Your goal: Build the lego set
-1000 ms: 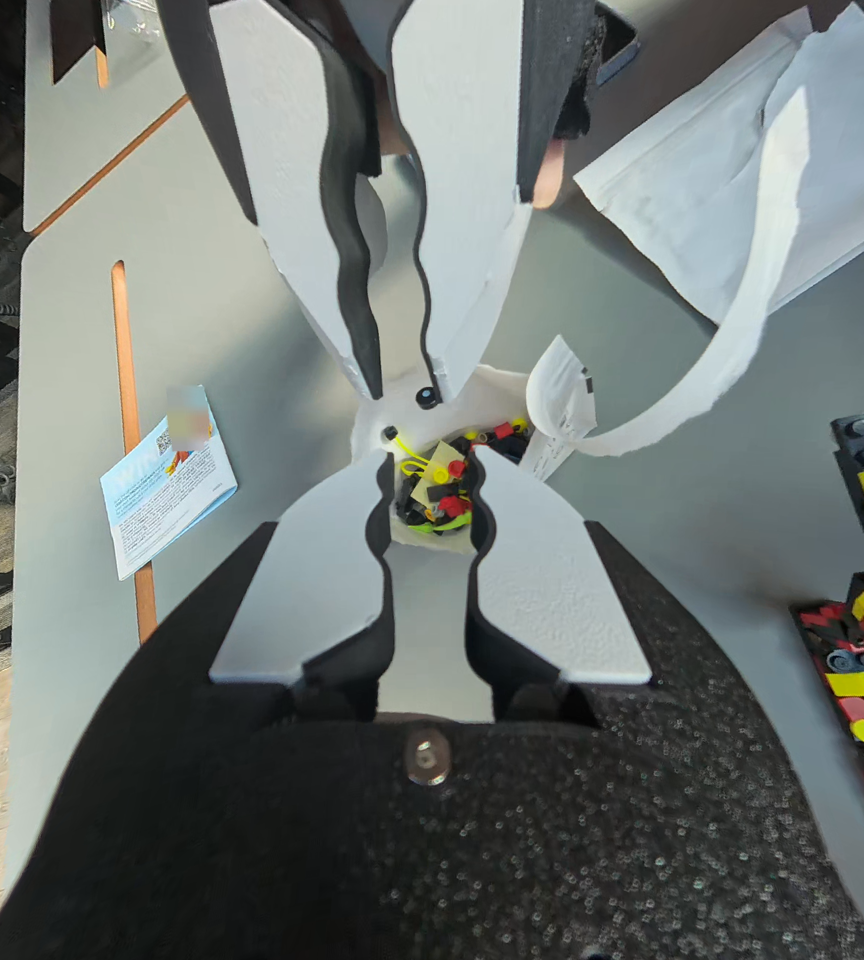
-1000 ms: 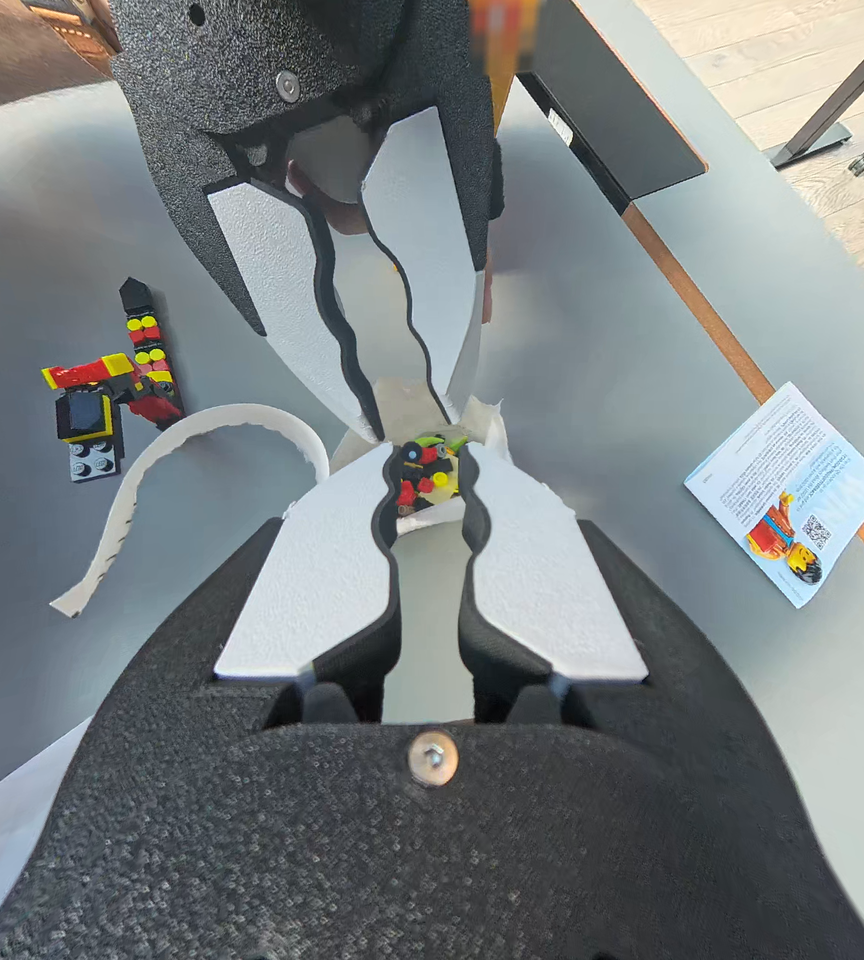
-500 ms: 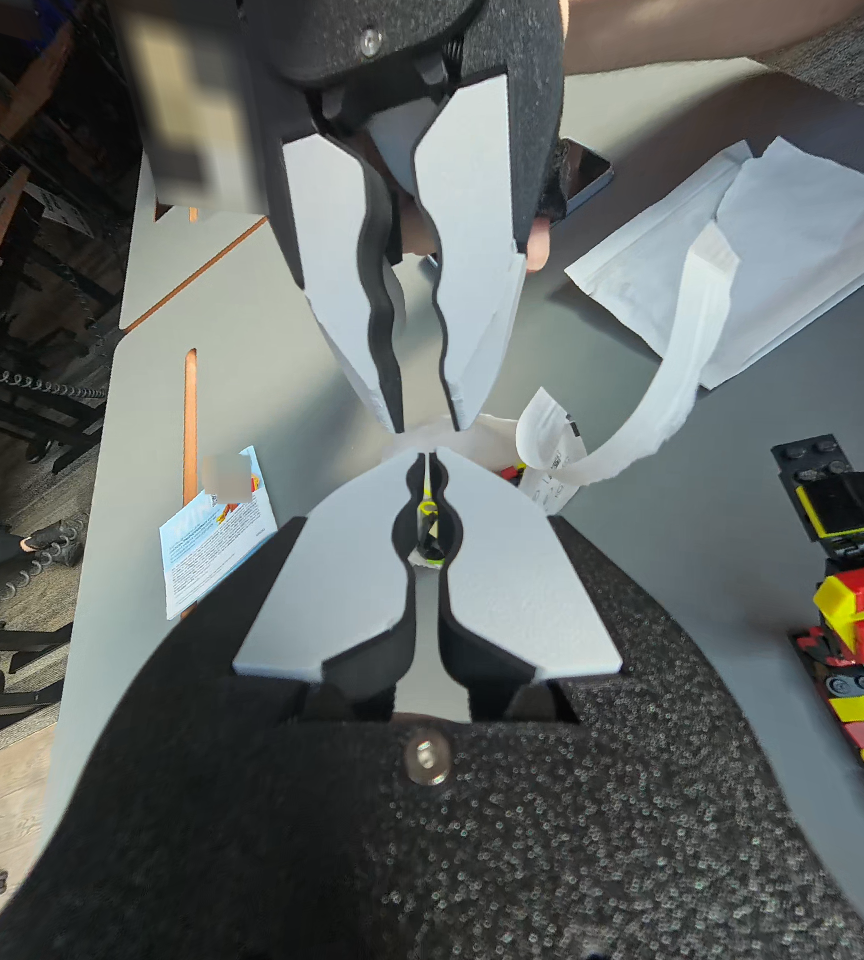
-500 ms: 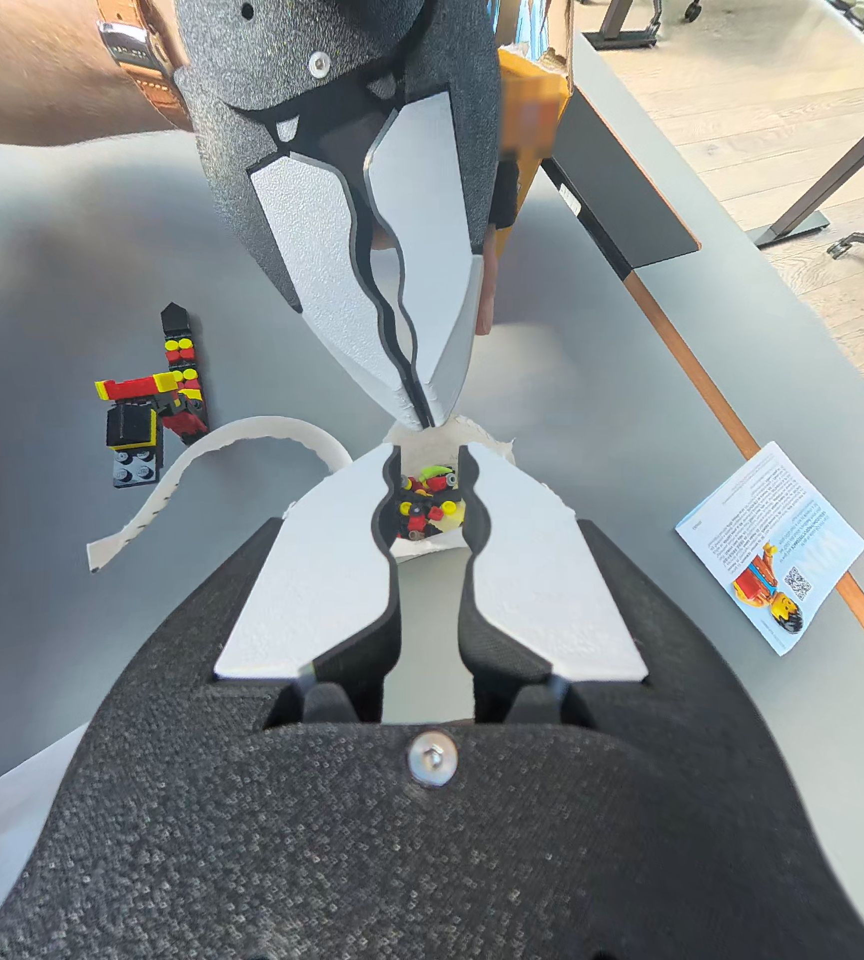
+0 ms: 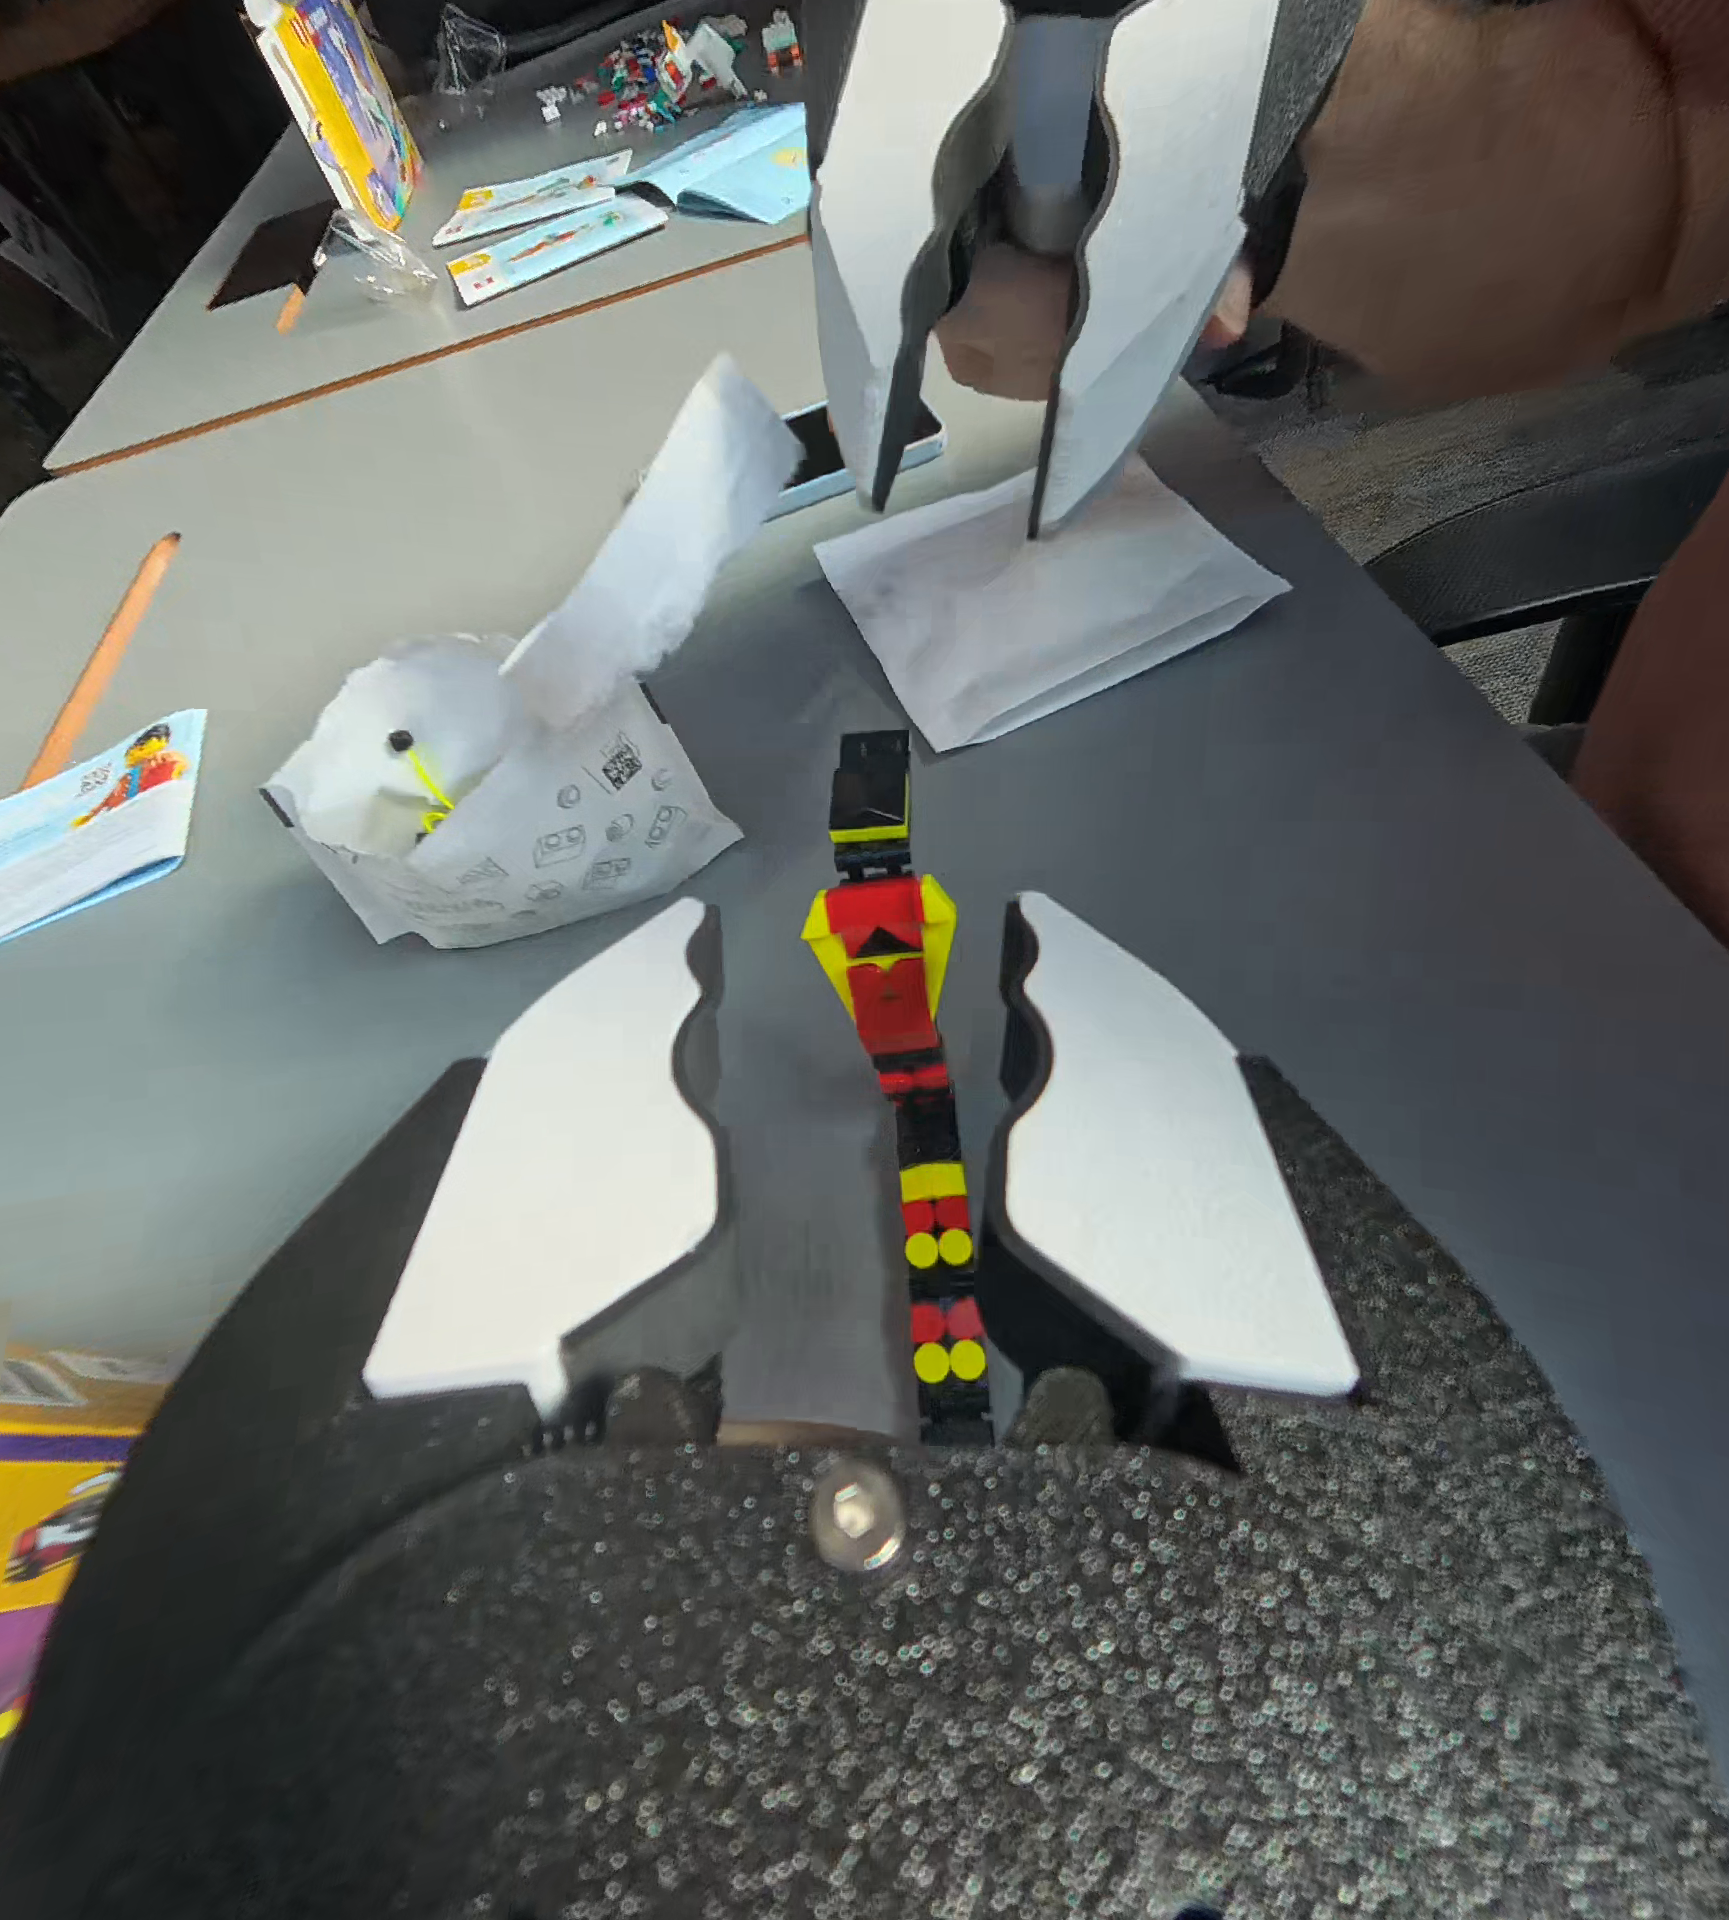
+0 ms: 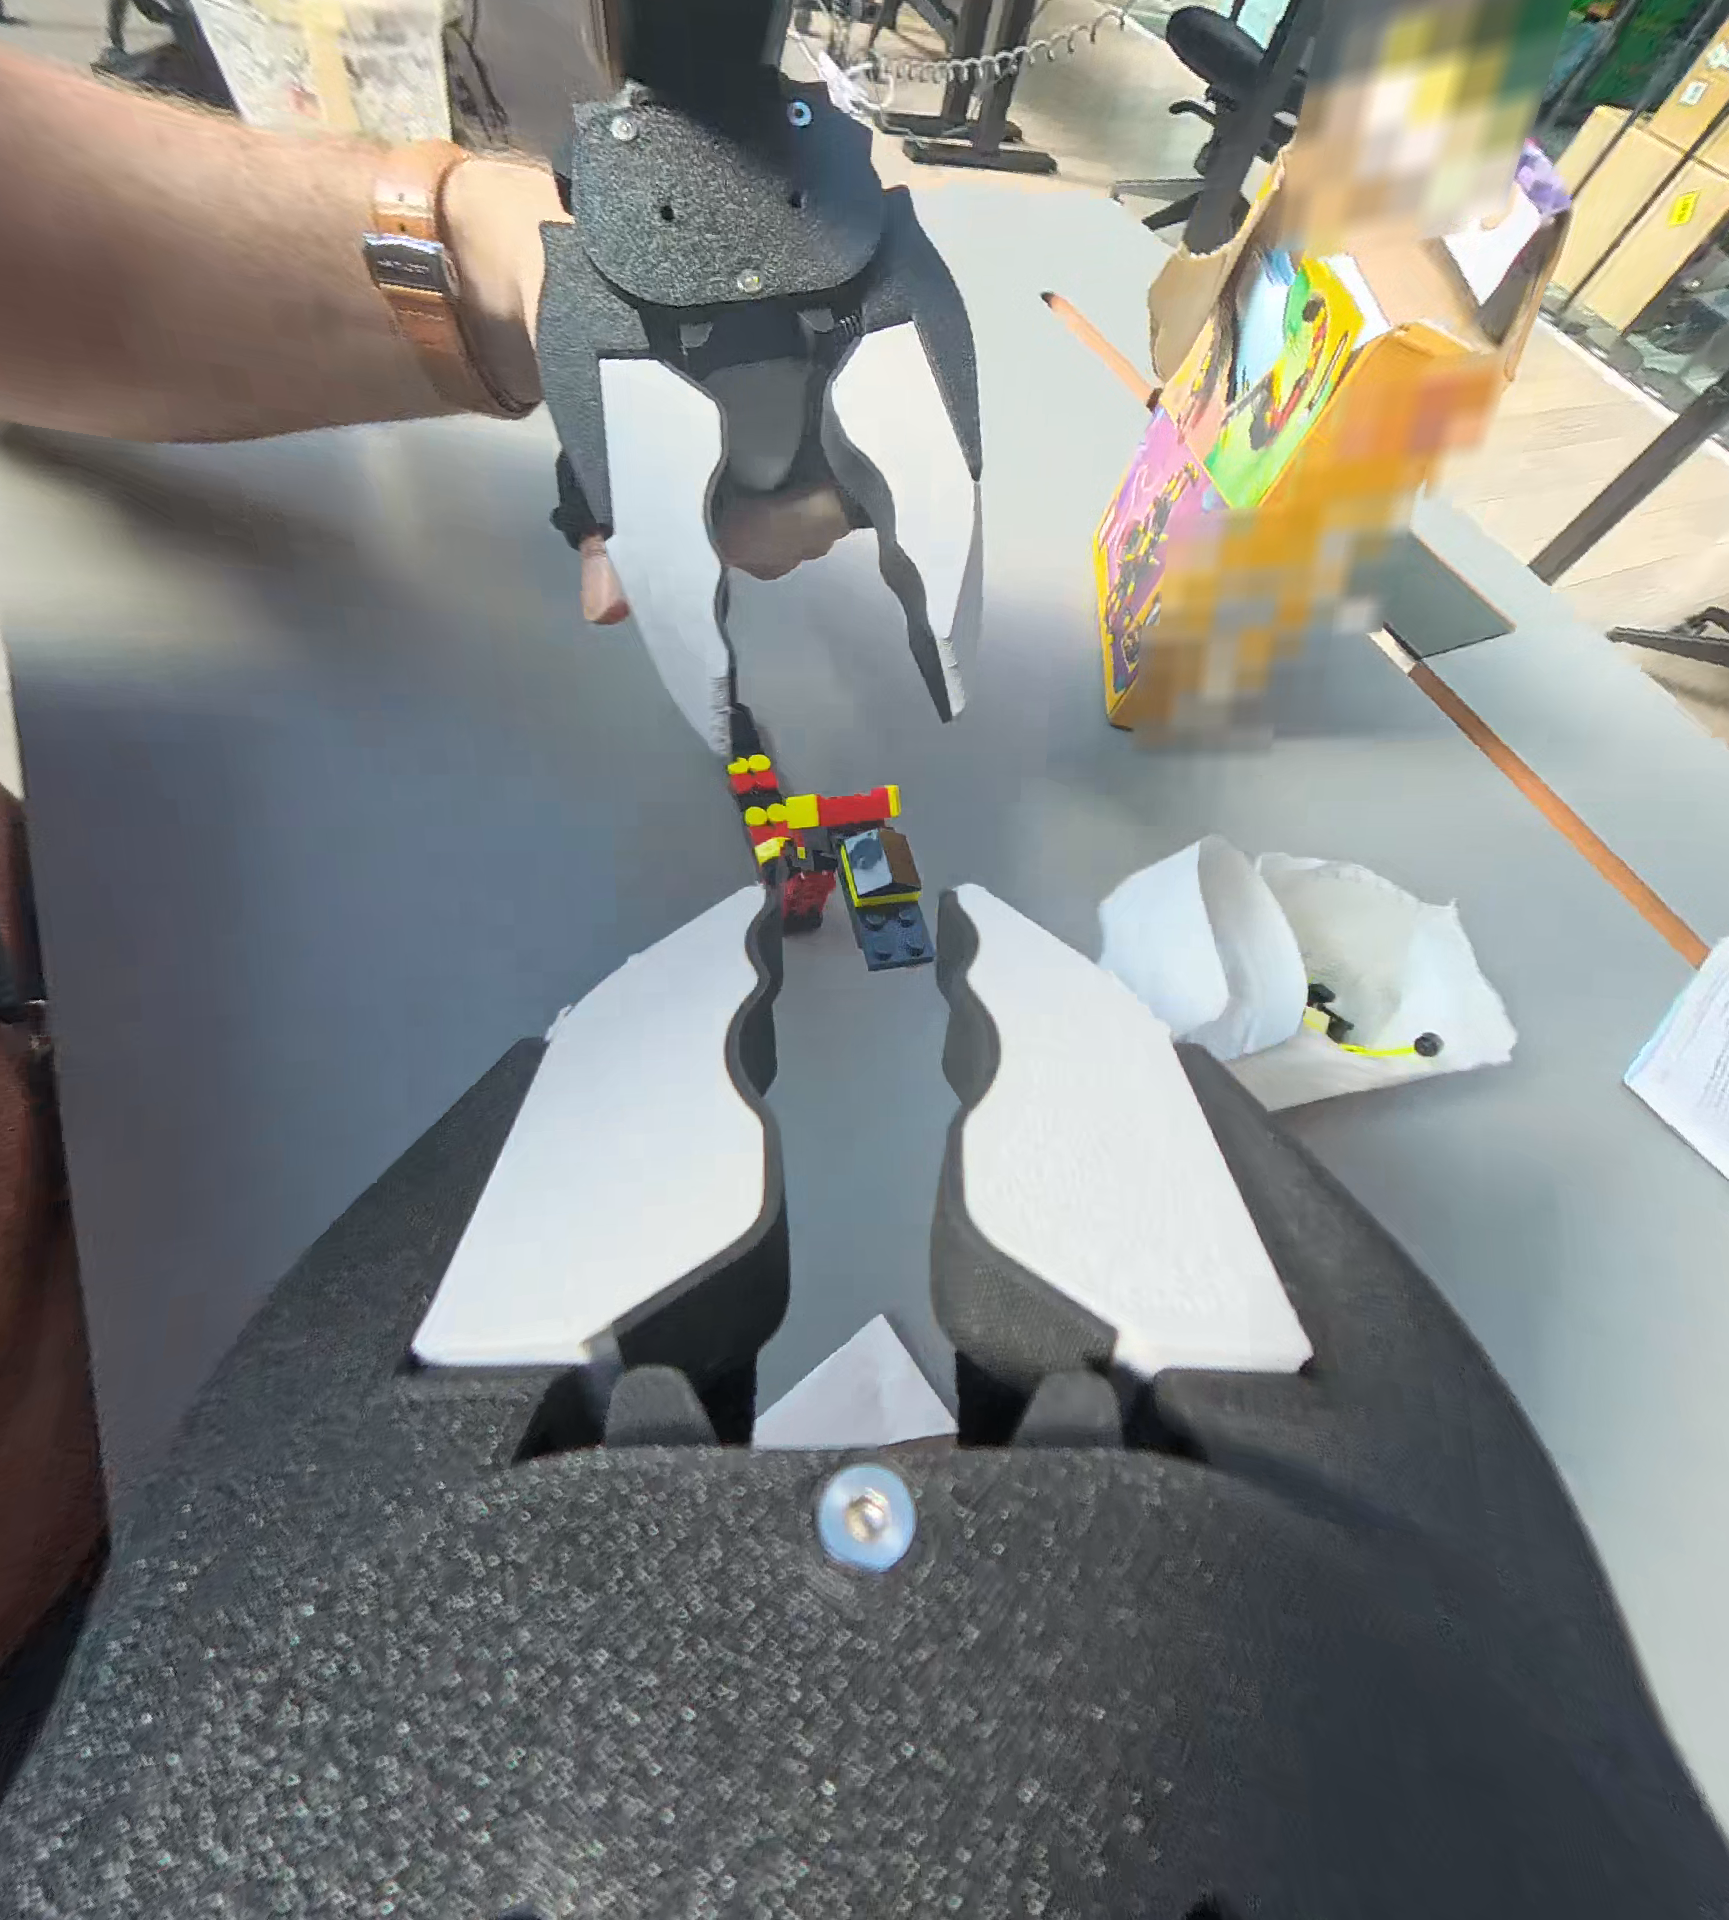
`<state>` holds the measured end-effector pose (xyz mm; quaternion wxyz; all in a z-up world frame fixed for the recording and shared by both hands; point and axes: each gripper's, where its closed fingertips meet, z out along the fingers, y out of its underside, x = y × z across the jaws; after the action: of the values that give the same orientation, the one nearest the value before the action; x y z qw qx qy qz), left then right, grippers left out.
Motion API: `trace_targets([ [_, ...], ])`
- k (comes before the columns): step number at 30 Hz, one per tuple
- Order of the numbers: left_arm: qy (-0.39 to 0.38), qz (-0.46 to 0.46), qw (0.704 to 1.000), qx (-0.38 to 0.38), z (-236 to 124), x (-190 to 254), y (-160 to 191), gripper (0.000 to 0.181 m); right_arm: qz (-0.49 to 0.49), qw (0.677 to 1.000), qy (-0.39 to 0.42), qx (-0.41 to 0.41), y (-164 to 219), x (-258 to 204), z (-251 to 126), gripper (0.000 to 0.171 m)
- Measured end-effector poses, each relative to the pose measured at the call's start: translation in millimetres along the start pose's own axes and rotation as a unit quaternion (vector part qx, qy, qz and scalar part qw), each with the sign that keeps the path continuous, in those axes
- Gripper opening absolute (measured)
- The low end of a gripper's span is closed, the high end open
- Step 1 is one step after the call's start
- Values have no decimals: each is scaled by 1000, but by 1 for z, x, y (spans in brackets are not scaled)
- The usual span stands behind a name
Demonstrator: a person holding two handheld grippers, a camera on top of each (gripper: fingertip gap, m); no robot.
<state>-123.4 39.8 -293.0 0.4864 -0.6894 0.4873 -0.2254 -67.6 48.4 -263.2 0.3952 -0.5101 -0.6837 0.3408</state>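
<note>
Lego model (image 5: 901, 1049) lies on the grey surface (image 5: 1307, 935) between the left tool's (image 5: 860, 914) wide-spread, empty fingers; the right tool (image 6: 855, 909), also agape and empty, faces it from twelve o'clock.

Wrist views face each other, sharing lego model (image 5: 886, 997)

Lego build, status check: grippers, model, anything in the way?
Left gripper open, straddling the lego model. Right gripper open, empty, facing the model. Model flat on the table. Torn parts bag beside it, not blocking.
</note>
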Motion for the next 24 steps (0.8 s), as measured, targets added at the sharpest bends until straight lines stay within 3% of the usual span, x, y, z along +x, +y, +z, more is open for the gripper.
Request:
trace_targets([
  [4,39,-34,998,-18,26,5,16,67,17,1000,12,-24,17,3,25,31],
  [5,53,-35,998,-22,30,7,18,65,13,999,19,-29,19,5,30,31],
  [7,76,-33,996,-29,35,12,22,38,10,999,10,-36,19,2,37,31],
  [8,87,-30,995,-26,35,16,21,36,7,999,9,-36,17,1,40,31],
  [17,109,9,993,-36,31,29,20,34,5,998,-50,-49,18,-20,47,16],
  [24,130,-38,991,6,30,31,20,32,-90,995,32,5,11,-19,47,16],
])
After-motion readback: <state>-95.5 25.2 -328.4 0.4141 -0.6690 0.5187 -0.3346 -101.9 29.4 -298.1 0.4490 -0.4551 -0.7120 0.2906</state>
